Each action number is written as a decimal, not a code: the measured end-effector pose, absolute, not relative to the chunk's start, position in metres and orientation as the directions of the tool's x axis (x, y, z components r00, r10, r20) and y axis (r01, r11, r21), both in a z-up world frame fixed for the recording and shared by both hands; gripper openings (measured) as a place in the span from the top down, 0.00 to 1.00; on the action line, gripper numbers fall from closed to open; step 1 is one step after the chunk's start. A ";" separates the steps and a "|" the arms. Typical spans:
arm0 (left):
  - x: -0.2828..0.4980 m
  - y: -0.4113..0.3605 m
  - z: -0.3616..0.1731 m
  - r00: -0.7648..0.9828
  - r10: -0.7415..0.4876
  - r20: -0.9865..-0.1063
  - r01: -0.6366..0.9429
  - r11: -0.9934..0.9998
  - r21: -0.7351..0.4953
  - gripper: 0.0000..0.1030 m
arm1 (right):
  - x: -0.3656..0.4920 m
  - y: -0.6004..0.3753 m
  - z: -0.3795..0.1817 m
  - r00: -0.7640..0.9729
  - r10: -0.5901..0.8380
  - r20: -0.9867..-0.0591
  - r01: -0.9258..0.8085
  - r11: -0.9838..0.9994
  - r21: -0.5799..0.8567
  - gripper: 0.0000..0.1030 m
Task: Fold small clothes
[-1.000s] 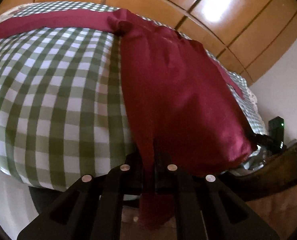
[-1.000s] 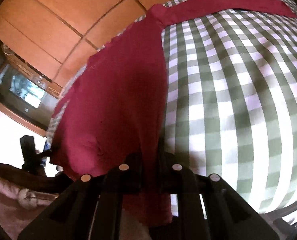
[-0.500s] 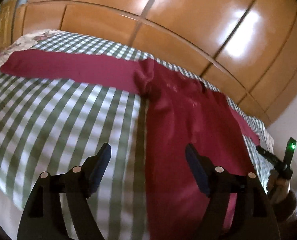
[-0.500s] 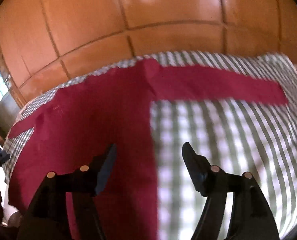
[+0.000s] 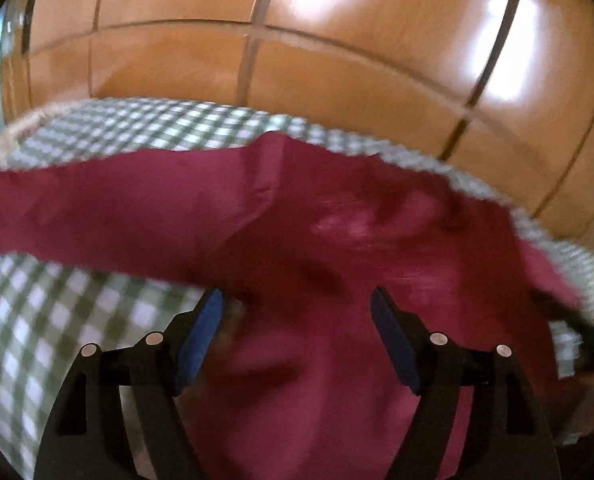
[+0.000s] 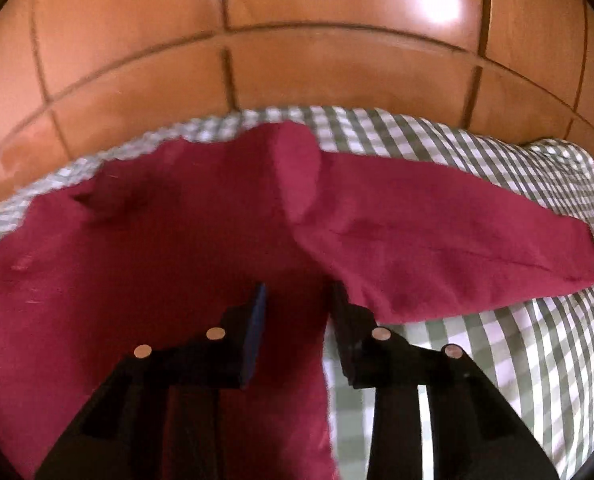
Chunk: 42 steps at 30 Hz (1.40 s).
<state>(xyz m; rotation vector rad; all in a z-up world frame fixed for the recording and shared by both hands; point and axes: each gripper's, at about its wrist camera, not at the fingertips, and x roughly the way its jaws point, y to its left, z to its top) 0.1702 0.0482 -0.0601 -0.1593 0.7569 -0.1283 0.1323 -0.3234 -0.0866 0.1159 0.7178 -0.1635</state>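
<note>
**Reaching into a limp red garment on the checked bed**

Lying spread on the green-and-white checked bedcover (image 5: 77, 320), the dark red garment (image 5: 317, 240) has its body running toward both cameras and a long sleeve stretched out to each side, in front of a panelled wooden wardrobe (image 5: 337, 60). It looks thin, light and quite limp: small creases show near the collar and the shoulder seam stands up in a soft ridge, so it should drape and sag wherever it is lifted, and one layer may slide over another.

The left gripper (image 5: 297, 308) hovers with its fingers spread wide over the body cloth, pinching nothing. The right gripper (image 6: 297, 296) has just been closing its jaws; a narrow gap remains, with red cloth seen through it just below the armpit, yet no cloth is visibly pinched.

Good holds would likely be the shoulder seams or sleeve ends, where doubled fabric gives the pads more to bite.
</note>
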 end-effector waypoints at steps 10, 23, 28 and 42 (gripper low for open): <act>0.173 0.115 -0.083 0.722 -0.292 -0.627 -0.063 0.875 -0.480 0.26 | 0.136 -0.308 -0.099 0.711 -0.295 -0.638 0.274 0.952 -0.134 0.72; 0.142 0.212 -0.053 0.818 -0.109 -0.565 -0.276 0.787 -0.552 0.13 | 0.117 -0.291 -0.089 0.770 -0.327 -0.547 0.276 0.945 -0.177 0.22; 0.140 0.261 -0.064 0.808 -0.032 -0.588 -0.413 0.682 -0.603 0.13 | 0.121 -0.291 -0.090 0.752 -0.349 -0.559 0.292 0.937 -0.193 0.13; 0.157 0.334 -0.075 0.806 0.093 -0.585 -0.535 0.538 -0.652 0.46 | 0.123 -0.291 -0.093 0.745 -0.354 -0.566 0.295 0.935 -0.198 0.06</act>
